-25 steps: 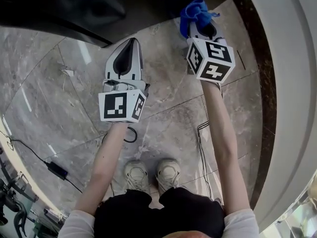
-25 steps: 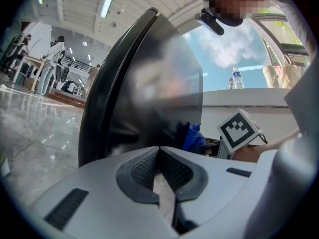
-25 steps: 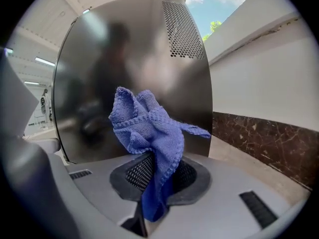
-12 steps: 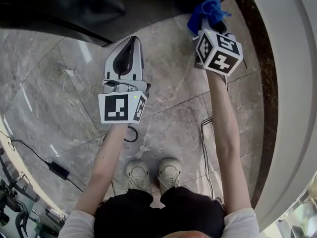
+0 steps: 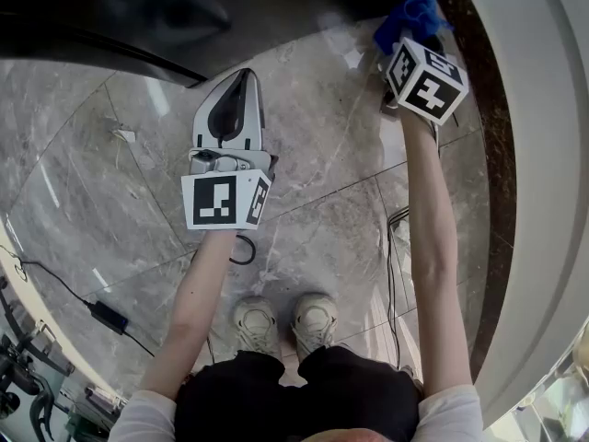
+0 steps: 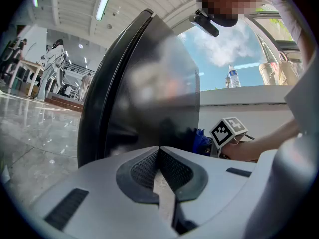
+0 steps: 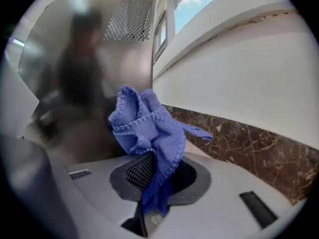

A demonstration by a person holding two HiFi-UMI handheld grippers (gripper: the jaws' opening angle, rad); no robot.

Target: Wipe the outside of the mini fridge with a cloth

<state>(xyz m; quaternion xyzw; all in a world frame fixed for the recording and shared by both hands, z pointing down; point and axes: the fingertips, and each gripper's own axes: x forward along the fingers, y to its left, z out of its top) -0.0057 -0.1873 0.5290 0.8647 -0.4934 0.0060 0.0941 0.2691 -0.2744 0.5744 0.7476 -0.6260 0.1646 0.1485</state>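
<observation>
The fridge is mostly cut off in the head view; the left gripper view shows it as a dark, glossy, curved body ahead of the left gripper, whose jaws are pressed together on nothing. The right gripper has its jaws clamped on a blue knitted cloth, bunched above the tips. Only the right gripper view shows the hazy metal side and perforated vent beyond; contact between the cloth and that side cannot be determined.
</observation>
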